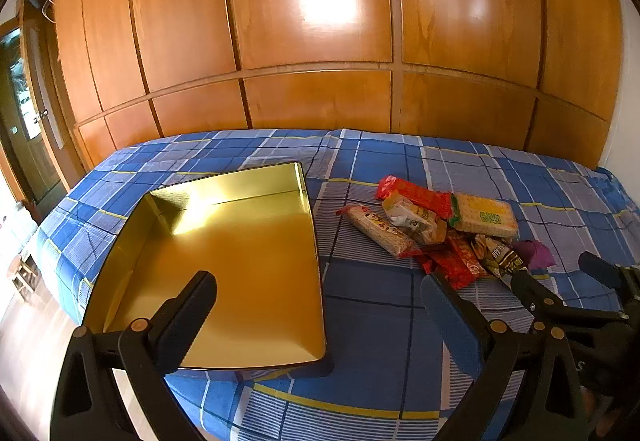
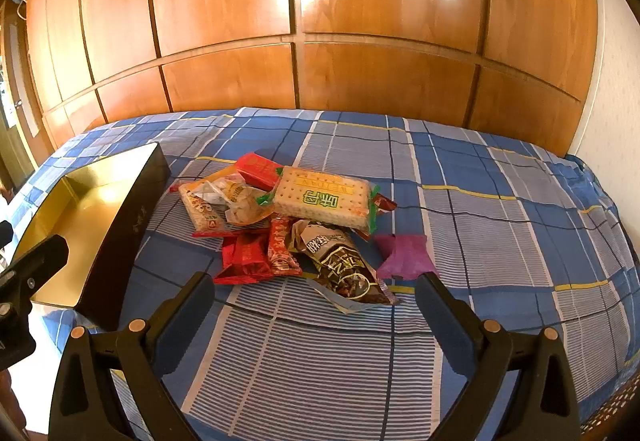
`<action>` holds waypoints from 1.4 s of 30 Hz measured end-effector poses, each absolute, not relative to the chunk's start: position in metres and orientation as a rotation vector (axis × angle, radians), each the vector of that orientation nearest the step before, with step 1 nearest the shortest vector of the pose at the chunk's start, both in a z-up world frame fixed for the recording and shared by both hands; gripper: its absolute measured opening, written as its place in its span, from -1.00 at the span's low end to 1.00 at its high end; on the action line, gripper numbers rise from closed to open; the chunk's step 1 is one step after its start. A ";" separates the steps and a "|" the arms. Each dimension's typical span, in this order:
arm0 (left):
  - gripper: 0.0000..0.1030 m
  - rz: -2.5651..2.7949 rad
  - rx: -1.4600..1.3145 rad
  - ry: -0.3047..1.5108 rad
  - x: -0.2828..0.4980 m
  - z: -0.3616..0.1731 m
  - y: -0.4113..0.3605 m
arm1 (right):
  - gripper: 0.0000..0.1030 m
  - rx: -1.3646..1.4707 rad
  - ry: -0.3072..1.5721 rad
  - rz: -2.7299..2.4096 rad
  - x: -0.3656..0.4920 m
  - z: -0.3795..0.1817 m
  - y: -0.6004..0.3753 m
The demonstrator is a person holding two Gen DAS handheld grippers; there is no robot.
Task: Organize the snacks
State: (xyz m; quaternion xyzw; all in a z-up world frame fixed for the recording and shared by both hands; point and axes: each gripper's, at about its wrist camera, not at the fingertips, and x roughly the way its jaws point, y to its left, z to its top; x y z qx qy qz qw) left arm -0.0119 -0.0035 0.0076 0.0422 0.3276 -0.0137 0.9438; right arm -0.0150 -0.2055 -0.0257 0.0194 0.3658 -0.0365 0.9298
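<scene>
Nearest, both grippers hang above the near part of the bed (image 2: 500, 177) with nothing in them. The right gripper (image 2: 314, 299) has its jaws spread wide and points at the snack pile from the near side, clear of every packet; the left gripper (image 1: 318, 295) is likewise spread, its left finger over the near end of the box (image 1: 224, 273) and its right finger over bare cover. Just beyond the right gripper lies the pile (image 2: 288, 225), loose and overlapping, on the blue checked cover. Its near edge is a dark brown packet (image 2: 344, 265), with a purple wrapper (image 2: 404, 253) just to its right and red packets (image 2: 256, 257) to its left. Farther back a cracker pack (image 2: 324, 199) rests on top of the heap, with a clear bag (image 2: 236, 201) and a long biscuit pack (image 2: 200, 211) to its left and another red packet (image 2: 258, 169) at the far side. The box stands just left of the pile, open, with dark outer walls; its gold inside shows no snack in the parts visible. Beyond the bed a wall of wooden panels (image 2: 320, 21) closes the scene. Judgement: sorting has not begun in any visible way. All packets remain on the bed and none is in the box, so the whole pile is left to move, the dark brown packet being the closest to the right gripper.
</scene>
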 end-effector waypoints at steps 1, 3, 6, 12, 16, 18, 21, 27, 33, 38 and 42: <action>0.99 -0.029 0.087 0.668 -0.012 0.007 -0.004 | 0.97 0.034 0.767 -0.078 -0.015 -0.026 -0.205; 0.99 -0.033 0.090 0.669 -0.012 0.007 -0.005 | 0.97 0.030 0.776 -0.081 -0.014 -0.027 -0.206; 0.99 -0.041 0.098 0.672 -0.011 0.007 -0.007 | 0.97 0.027 0.784 -0.088 -0.014 -0.028 -0.208; 0.99 -0.069 0.114 0.688 -0.007 0.004 -0.015 | 0.97 0.046 0.775 -0.094 -0.013 -0.032 -0.216; 0.98 -0.127 0.109 0.743 0.004 0.003 -0.019 | 0.97 0.057 0.774 -0.099 -0.012 -0.034 -0.223; 0.85 -0.175 0.068 0.799 0.016 0.002 -0.017 | 0.97 0.075 0.783 -0.097 -0.011 -0.037 -0.226; 0.48 -0.242 0.049 0.840 0.032 0.005 -0.020 | 0.97 0.080 0.798 -0.114 -0.010 -0.041 -0.233; 0.04 -0.333 -0.045 0.944 0.080 0.006 -0.031 | 0.97 0.122 0.803 -0.129 -0.008 -0.047 -0.247; -0.36 -0.315 -0.043 1.064 0.124 -0.017 -0.052 | 0.97 0.157 0.799 -0.132 -0.007 -0.050 -0.258; -0.39 -0.358 -0.045 1.105 0.135 -0.026 -0.068 | 0.97 0.178 0.797 -0.148 -0.007 -0.052 -0.270; -0.08 -0.330 -0.037 1.111 0.149 -0.033 -0.073 | 0.97 0.197 0.792 -0.147 -0.006 -0.053 -0.278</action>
